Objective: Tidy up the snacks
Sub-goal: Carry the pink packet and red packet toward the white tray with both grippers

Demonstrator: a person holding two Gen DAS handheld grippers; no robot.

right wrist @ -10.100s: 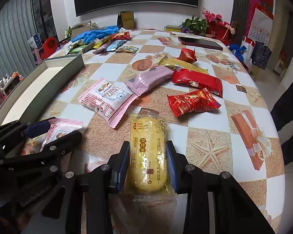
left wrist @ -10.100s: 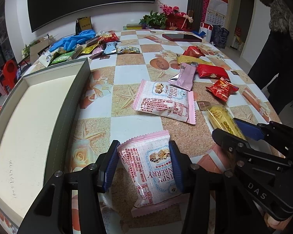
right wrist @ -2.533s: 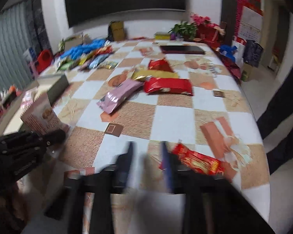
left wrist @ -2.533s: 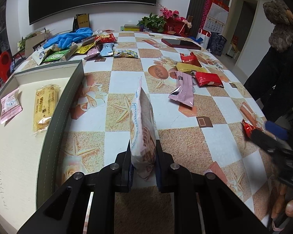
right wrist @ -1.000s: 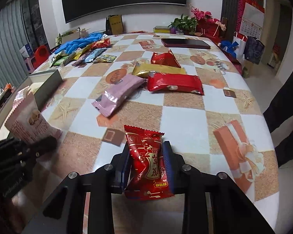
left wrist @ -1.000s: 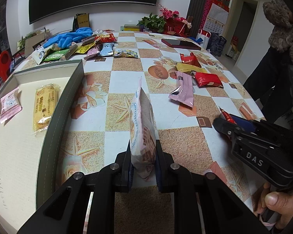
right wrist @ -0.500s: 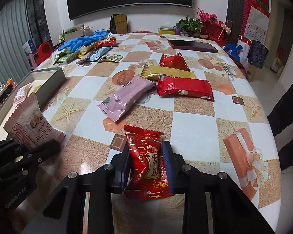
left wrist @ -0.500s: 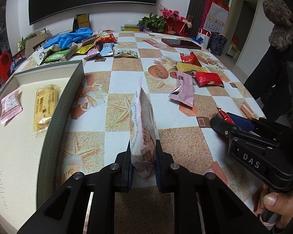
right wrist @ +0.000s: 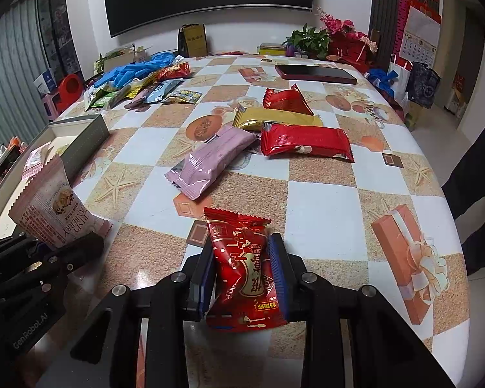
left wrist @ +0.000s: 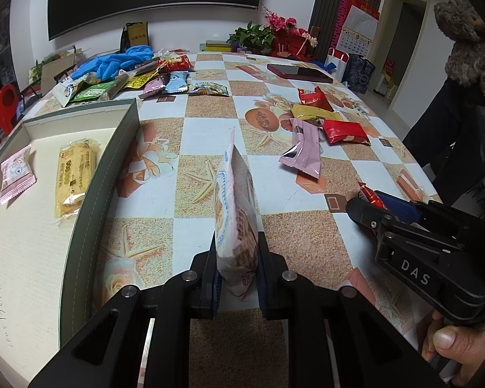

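**Two snacks in the tray, two in the tools, more waiting**

The pink cranberry snack pack (left wrist: 234, 213) stands up on its edge, pinched between the two fingers of the left tool (left wrist: 236, 271). The tool is clamped on its lower end, and the rest of the pack sticks out in front. It hangs just above the worktop (left wrist: 307, 226), beside the grey tray (left wrist: 113, 161), not over it yet.

The red snack pack (right wrist: 245, 265) sits flat in the right tool (right wrist: 244, 274), which is clamped on its two sides. It is farther from the tray.

In the tray, a small pink pack (left wrist: 16, 174) and a yellow pack (left wrist: 74, 174) already lie side by side. So the job looks started but not near done.

Still out on the worktop are a long pink pack (right wrist: 210, 161), a long red pack (right wrist: 307, 144), a gold pack (right wrist: 274, 119) and a red three-corner pack (right wrist: 284, 98), all close together. A far pile of snacks (right wrist: 145, 89) lies by some blue gloves (right wrist: 135, 69); it is too small to say if that pile is part of the job.
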